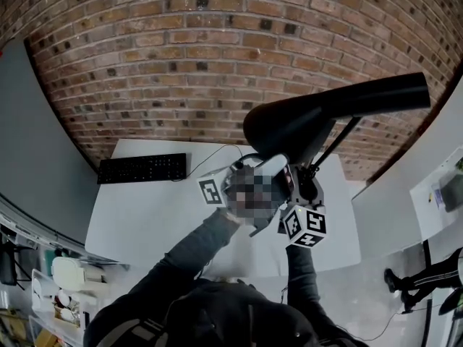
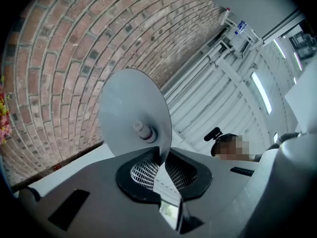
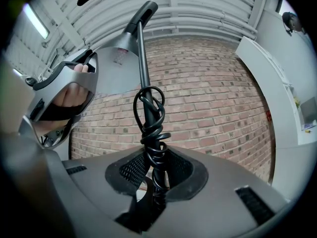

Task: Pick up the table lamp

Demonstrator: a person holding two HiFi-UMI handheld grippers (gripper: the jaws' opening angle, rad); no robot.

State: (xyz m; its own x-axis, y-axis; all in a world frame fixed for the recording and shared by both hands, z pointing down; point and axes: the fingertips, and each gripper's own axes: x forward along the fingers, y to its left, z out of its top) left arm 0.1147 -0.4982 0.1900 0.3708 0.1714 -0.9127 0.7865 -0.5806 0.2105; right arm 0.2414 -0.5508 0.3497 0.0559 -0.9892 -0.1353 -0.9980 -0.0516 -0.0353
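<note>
A black table lamp is held up off the white table (image 1: 145, 219). Its shade (image 1: 293, 121) fills the middle of the head view, and the thin stem (image 1: 337, 142) slants down to my right gripper (image 1: 309, 194). In the left gripper view my left gripper (image 2: 161, 168) is shut on the thin rim of the shade (image 2: 131, 110), whose pale inside and bulb socket (image 2: 144, 131) face the camera. In the right gripper view my right gripper (image 3: 156, 175) is shut on the stem (image 3: 144, 68), where the black cord (image 3: 151, 128) is wound round it.
A black keyboard (image 1: 142, 168) lies at the table's far left with a cable beside it. A brick wall (image 1: 181, 56) stands behind the table. Shelves with clutter (image 1: 43, 280) are at the lower left, white furniture (image 1: 434, 194) at the right.
</note>
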